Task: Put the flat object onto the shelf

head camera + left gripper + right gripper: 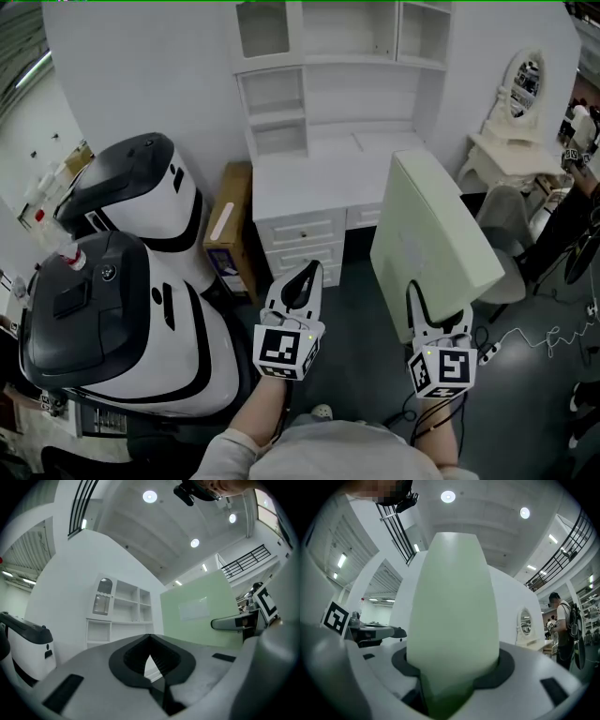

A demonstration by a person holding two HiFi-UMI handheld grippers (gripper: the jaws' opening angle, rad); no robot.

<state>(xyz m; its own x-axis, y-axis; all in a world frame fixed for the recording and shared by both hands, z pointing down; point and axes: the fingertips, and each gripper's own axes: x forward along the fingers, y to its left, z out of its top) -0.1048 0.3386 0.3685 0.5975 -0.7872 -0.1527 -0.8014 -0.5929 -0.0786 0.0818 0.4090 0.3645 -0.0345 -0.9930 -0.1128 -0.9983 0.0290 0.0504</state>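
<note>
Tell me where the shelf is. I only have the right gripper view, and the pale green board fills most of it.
Observer: The head view shows the white shelf unit standing on a white desk, ahead and to the left of the green board.
Operator: How does the board sit against that desk?
Observer: It stands on edge, tilted, above the floor just right of the desk's drawers, with the right tool on its lower edge.
Operator: Is the other tool on it too?
Observer: No. The left tool is shut with nothing in it, and it is apart from the board, to its left.
</note>
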